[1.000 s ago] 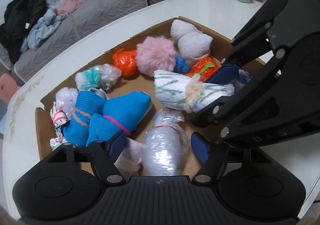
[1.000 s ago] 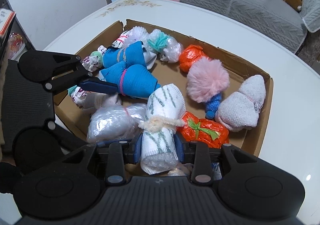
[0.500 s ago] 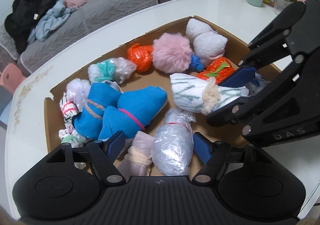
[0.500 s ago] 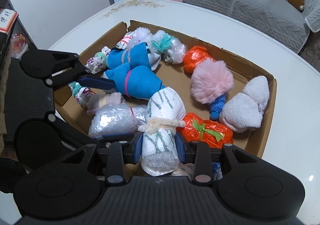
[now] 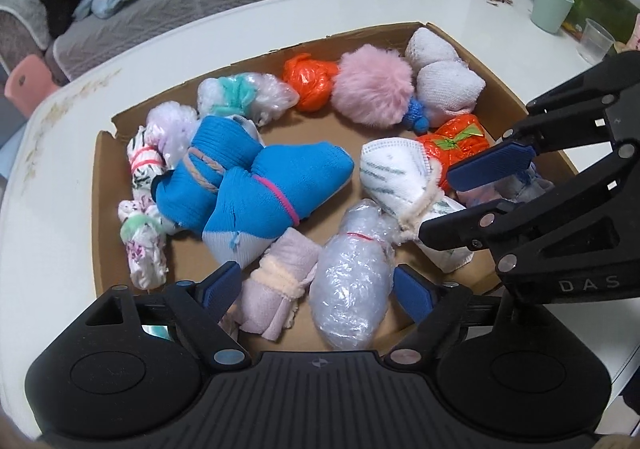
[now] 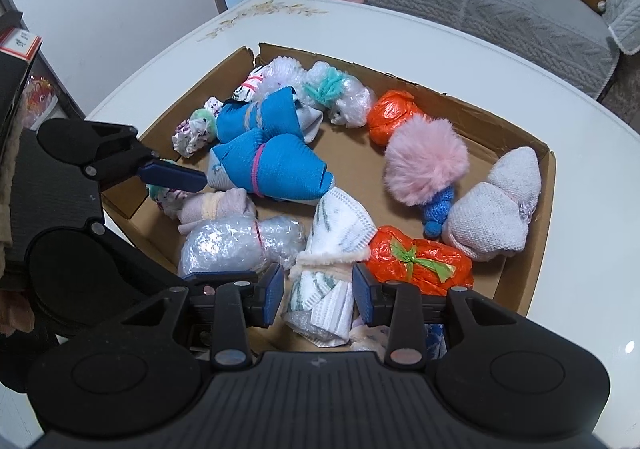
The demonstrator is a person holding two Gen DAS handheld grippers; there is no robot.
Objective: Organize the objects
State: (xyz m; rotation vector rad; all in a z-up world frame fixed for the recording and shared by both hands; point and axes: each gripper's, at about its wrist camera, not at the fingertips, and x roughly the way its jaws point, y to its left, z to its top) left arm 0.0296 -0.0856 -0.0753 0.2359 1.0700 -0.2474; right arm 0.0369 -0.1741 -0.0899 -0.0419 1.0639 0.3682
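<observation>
A shallow cardboard box (image 5: 105, 185) (image 6: 544, 217) on the white table holds several tied bundles. My right gripper (image 6: 319, 291) is open, its pads astride a white bundle with green stripes (image 6: 332, 249) (image 5: 396, 177), a small gap on each side; the bundle lies in the box. My left gripper (image 5: 318, 287) is open above a bubble-wrap bundle (image 5: 352, 281) (image 6: 236, 245) and a pale pink roll (image 5: 276, 281). Blue sock bundles (image 5: 256, 189) (image 6: 264, 153) lie in the middle of the box.
A pink pom-pom (image 5: 372, 89), two orange bags (image 5: 310, 79) (image 6: 416, 261) and a white knit bundle (image 6: 496, 213) line the box's far side. A green cup (image 5: 551, 11) and a clear glass (image 5: 596, 41) stand on the table. A grey sofa (image 6: 500, 5) lies beyond.
My right gripper has opened and let go of the white striped bundle, which now rests in the box. My left gripper has drawn back a little; more of the box shows.
</observation>
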